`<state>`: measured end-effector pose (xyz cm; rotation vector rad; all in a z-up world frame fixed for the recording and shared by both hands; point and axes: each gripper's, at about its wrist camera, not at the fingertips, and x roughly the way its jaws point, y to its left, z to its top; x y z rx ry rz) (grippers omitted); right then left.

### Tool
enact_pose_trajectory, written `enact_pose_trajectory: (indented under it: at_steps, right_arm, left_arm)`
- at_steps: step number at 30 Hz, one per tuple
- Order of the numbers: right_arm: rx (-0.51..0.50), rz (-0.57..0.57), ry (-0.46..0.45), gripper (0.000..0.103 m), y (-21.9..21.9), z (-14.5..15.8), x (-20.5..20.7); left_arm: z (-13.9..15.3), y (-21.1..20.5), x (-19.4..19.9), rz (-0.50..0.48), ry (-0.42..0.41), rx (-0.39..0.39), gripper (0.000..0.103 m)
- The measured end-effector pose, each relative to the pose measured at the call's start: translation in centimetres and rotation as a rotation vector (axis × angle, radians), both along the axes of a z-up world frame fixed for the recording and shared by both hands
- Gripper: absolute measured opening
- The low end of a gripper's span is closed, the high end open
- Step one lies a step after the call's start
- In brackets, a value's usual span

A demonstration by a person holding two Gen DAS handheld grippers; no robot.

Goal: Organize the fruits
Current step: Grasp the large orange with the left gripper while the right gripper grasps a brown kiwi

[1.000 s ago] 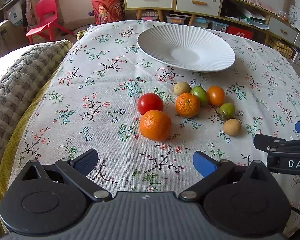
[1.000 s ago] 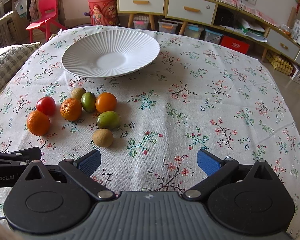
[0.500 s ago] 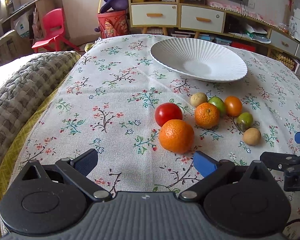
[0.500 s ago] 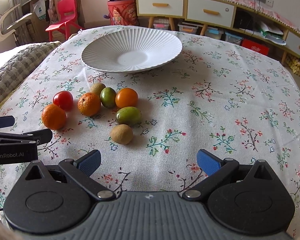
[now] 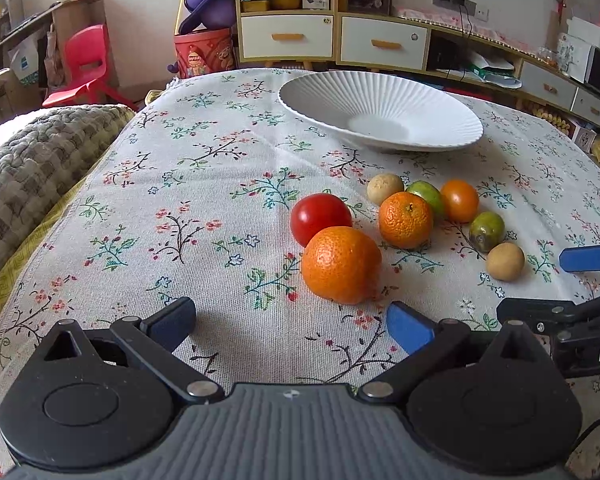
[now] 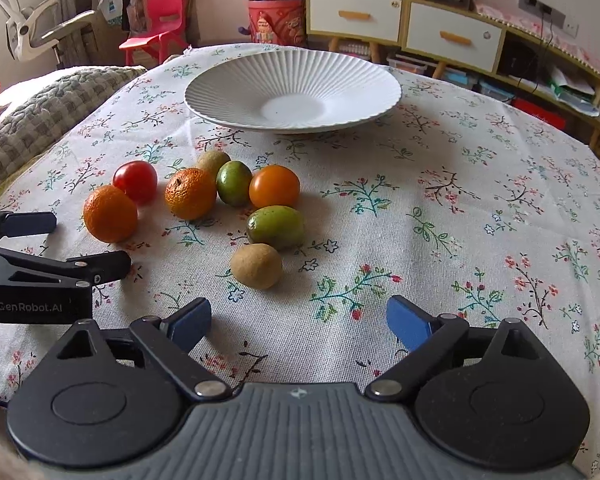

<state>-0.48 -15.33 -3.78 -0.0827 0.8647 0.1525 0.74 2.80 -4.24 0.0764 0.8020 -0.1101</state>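
Several fruits lie in a cluster on the flowered cloth in front of an empty white ribbed plate [image 5: 380,96] [image 6: 292,76]. Nearest my left gripper [image 5: 290,322] is a large orange [image 5: 341,265] [image 6: 110,213], with a red tomato [image 5: 321,213] [image 6: 135,181] behind it. A second orange [image 5: 405,219], green fruits [image 6: 275,227], an orange tomato [image 6: 274,186] and a brown kiwi [image 6: 256,265] lie further right. My left gripper is open and empty, just short of the large orange. My right gripper [image 6: 298,322] is open and empty, just short of the kiwi.
A grey-green knitted blanket [image 5: 28,164] covers the seat at the table's left edge. Behind the table stand a red child's chair [image 5: 86,68], a red bucket [image 5: 204,54] and low cabinets with drawers [image 5: 332,40].
Both grippers have moved forward and lower toward the fruit cluster, so the fruits look larger and closer. Both stay open. No fruit has moved.
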Motion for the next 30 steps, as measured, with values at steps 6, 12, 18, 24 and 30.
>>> enact_pose_trajectory:
  at_steps: [6, 12, 18, 24, 30]
  right_arm:
    - [-0.022, 0.055, -0.047, 0.065, 0.4, 0.1, 0.2]
    - [-0.004, 0.084, -0.066, 0.056, 0.4, 0.1, 0.6]
    - [0.005, 0.102, -0.069, 0.044, 0.7, 0.1, 0.6]
    - [0.004, 0.124, -0.07, 0.036, 1.2, 0.0, 0.5]
    - [0.014, 0.122, -0.07, 0.031, 1.1, 0.0, 0.6]
  left_arm:
    - [-0.1, 0.2, 0.3, -0.015, 0.002, -0.008, 0.092]
    - [0.0, 0.1, 0.1, -0.034, -0.015, -0.016, 0.087]
    - [0.5, 0.0, 0.0, -0.058, -0.031, -0.049, 0.063]
    - [0.7, 0.1, 0.0, -0.062, -0.041, -0.08, 0.047]
    - [0.9, 0.0, -0.1, -0.074, -0.055, -0.092, 0.036]
